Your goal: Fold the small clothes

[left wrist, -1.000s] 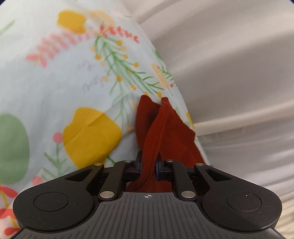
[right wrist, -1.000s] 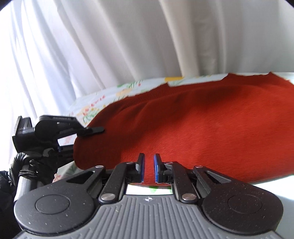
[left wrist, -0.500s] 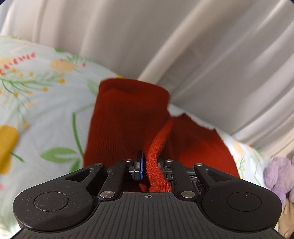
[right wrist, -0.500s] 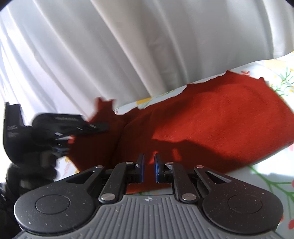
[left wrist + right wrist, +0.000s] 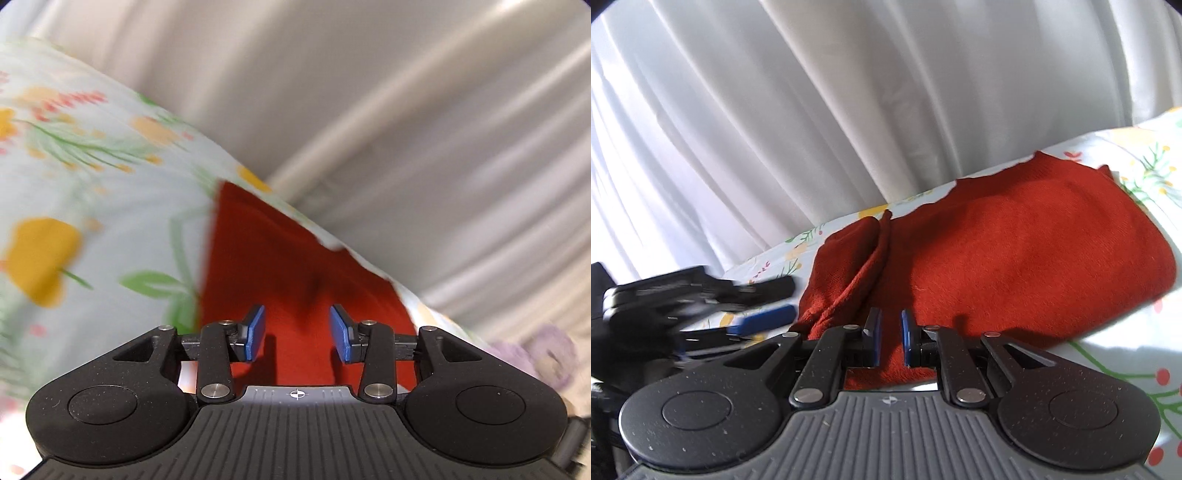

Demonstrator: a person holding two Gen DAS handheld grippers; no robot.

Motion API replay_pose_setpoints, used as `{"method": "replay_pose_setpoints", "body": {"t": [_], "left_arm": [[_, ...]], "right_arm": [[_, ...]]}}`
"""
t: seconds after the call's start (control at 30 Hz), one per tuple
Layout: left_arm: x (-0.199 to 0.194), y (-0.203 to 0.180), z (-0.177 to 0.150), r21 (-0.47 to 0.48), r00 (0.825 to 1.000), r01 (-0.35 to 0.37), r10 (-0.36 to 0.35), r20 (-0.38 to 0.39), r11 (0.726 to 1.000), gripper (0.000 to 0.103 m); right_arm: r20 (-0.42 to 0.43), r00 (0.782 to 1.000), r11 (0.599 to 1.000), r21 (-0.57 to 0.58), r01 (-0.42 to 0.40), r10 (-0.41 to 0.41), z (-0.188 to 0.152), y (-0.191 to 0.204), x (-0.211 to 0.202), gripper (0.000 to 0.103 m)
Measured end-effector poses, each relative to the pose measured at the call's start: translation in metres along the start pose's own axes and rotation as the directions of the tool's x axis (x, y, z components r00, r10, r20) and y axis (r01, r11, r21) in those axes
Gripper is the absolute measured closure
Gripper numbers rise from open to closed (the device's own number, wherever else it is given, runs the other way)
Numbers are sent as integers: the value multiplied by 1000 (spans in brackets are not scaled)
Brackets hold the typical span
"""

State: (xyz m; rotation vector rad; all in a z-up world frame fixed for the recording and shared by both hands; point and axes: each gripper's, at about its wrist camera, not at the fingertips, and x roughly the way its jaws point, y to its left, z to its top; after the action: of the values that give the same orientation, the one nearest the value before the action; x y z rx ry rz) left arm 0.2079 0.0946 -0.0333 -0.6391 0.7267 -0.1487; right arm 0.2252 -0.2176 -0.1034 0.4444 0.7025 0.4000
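Observation:
A rust-red knit garment (image 5: 1015,251) lies on the floral sheet (image 5: 1145,332), with a folded-over sleeve or edge (image 5: 857,266) at its left end. My left gripper (image 5: 297,332) is open and empty just above the red cloth (image 5: 277,266); it also shows blurred at the left of the right wrist view (image 5: 768,299). My right gripper (image 5: 888,341) is low over the garment's near edge, its blue pads a narrow gap apart, and nothing shows between them.
The pale floral sheet (image 5: 92,206) covers the surface. White curtains (image 5: 849,110) hang close behind it. A lilac fuzzy item (image 5: 535,354) lies at the right edge of the left wrist view.
My left gripper has opened and let go of the red fold, which now lies on the garment. The right wrist view has shifted so that more of the garment shows.

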Motion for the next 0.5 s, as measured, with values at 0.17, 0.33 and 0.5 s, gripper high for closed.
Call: {"method": "replay_pose_setpoints", "body": {"t": [0.17, 0.33, 0.5], "left_arm": [[22, 25, -3, -75, 992, -118, 114, -52, 990, 62], [36, 26, -17, -64, 993, -79, 72, -92, 995, 59], [33, 26, -21, 6, 990, -33, 34, -138, 999, 41]], "right_arm": [[-4, 998, 994, -86, -69, 68, 10, 29, 24, 92], [-109, 992, 991, -112, -67, 55, 1, 32, 62, 92], [-211, 977, 998, -43, -41, 31, -7, 10, 76, 94]]}}
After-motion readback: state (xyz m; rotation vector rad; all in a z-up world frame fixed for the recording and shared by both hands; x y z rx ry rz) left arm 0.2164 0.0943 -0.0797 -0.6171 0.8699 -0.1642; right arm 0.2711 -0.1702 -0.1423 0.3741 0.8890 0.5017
